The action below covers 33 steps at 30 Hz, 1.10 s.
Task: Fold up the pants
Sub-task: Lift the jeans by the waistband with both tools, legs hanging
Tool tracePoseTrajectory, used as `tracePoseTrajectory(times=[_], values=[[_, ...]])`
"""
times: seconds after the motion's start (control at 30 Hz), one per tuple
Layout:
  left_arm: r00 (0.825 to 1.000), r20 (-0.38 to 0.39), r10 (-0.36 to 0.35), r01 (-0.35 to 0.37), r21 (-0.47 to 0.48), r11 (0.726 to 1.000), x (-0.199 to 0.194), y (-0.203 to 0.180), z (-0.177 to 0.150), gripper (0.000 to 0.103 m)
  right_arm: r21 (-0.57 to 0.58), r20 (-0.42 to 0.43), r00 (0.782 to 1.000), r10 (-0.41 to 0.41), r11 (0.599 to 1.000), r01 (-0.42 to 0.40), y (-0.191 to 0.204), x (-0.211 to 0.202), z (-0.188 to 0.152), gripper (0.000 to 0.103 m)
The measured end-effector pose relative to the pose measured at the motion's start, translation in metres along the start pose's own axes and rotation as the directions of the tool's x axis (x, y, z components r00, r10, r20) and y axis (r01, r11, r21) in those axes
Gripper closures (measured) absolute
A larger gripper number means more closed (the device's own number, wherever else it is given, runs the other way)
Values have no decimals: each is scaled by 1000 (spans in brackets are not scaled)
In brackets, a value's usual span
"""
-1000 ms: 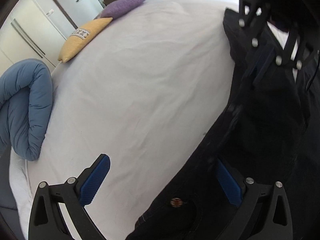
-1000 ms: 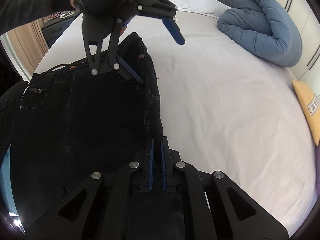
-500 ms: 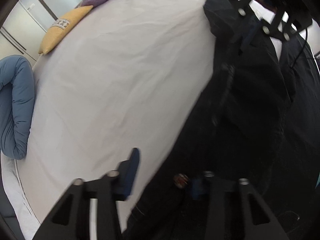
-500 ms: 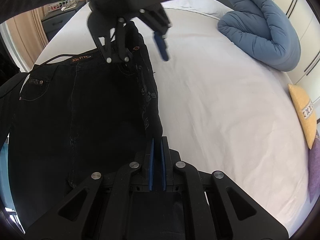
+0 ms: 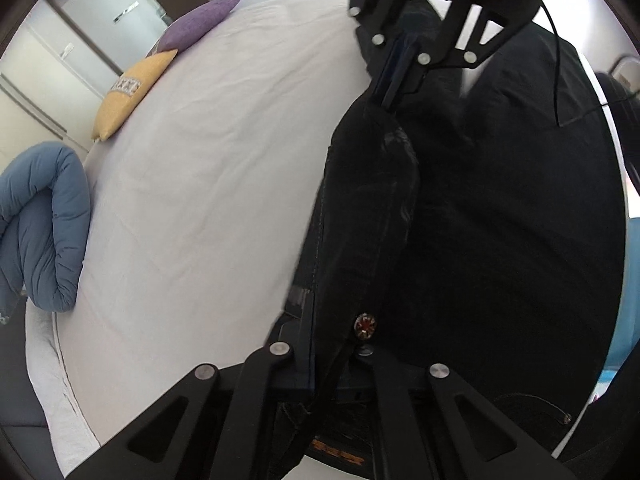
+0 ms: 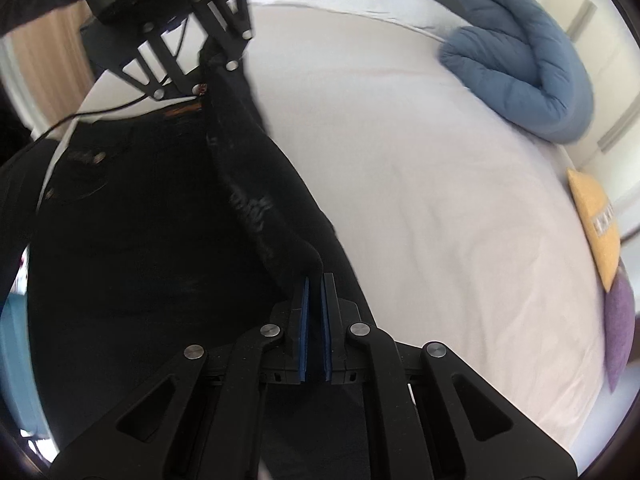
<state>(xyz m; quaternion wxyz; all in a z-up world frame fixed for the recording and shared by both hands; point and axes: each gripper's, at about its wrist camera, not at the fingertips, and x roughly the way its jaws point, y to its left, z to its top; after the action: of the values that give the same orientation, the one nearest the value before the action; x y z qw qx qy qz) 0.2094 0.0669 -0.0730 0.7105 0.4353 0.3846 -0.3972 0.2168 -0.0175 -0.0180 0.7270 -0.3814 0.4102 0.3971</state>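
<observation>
Black pants [image 5: 500, 208] spread on the white bed [image 5: 208, 184]. Left gripper [image 5: 320, 344] clamped on the waistband edge — right gripper [image 6: 314, 300] pinched shut on the same raised edge farther along.

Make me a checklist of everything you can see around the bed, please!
Surface: bed with a white sheet, lightly wrinkled.
Job's things: black pants spread along one side of the bed; one edge is lifted into a ridge between the two tongs.
Clutter: rolled blue blanket, yellow pillow and purple pillow, all at the bed's far edges, apart from the pants.
Grippers: left tongs shut on the pants near the metal button; right tongs shut on the lifted edge further along.
Cables: thin black cable lies across the pants.
Surroundings: white cupboard doors beyond the pillows.
</observation>
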Motion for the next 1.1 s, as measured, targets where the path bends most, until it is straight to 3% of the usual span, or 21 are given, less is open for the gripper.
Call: tracePoseTrajectory(times=[0.13, 0.3, 0.4, 0.5, 0.57, 0.67, 0.9, 1.1], values=[[1000, -29, -6, 8, 81, 997, -9, -48, -13, 100, -128, -88, 995, 41, 990, -52, 56, 5, -2, 99], [997, -83, -6, 23, 204, 979, -10, -107, -33, 100, -284, -211, 975, 67, 950, -127, 136, 11, -24, 99], [993, -118, 6, 30, 301, 953, -8, -143, -44, 100, -418, -237, 971, -2, 903, -100, 188, 3, -34, 99], [992, -128, -5, 47, 325, 945, -12, -159, -52, 100, -518, -247, 967, -64, 852, -76, 229, -3, -41, 99], [992, -129, -13, 55, 332, 942, -14, -160, -56, 100, -568, -242, 965, -99, 821, -58, 254, -6, -44, 99], [991, -137, 5, 47, 369, 928, -15, -169, -69, 100, -592, -222, 967, -124, 805, -33, 280, -9, -47, 99], [991, -133, 14, 35, 355, 934, -18, -152, -84, 100, -573, -195, 967, -163, 819, 23, 316, -3, -50, 99], [992, -126, 18, 27, 348, 937, -5, -132, -74, 100, -548, -179, 970, -165, 835, 40, 329, -16, -54, 99]])
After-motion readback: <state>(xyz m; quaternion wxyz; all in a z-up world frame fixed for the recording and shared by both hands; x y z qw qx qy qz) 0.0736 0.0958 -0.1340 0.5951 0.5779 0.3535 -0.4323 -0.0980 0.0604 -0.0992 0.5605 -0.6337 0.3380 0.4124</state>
